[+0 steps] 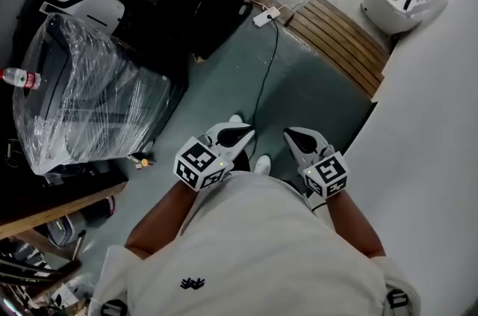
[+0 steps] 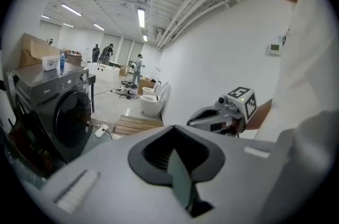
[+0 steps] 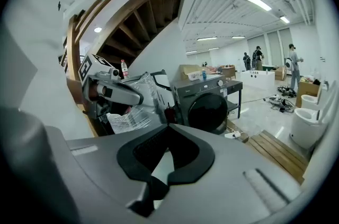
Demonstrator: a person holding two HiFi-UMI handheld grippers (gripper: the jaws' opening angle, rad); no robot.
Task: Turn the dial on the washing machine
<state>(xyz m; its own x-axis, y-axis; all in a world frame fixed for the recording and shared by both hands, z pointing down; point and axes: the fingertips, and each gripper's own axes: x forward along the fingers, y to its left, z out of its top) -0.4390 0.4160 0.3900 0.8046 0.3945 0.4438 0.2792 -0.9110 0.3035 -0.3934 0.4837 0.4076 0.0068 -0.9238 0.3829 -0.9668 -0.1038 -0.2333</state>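
Though boxy, round-doored, glossy washing machine (image 1: 213, 4).

A pale short-sleeved shirt (image 1: 254, 247) with a small dark logo (image 1: 193, 282) is worn. Black-and-white marker cubes (image 1: 200, 163) are mounted on the white-and-black left gripper (image 1: 240, 132) and right gripper (image 1: 293, 135).

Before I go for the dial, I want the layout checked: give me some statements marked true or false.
1. Both tongs are shut and empty. True: left tongs, right tongs.
2. The right tongs touch the washing machine. False: they are held near the person, apart from it.
3. A black cable runs from the power strip across the floor. True.
4. In the head view, the wooden slatted board lies left of the washing machine. False: right of it, by the toilets.
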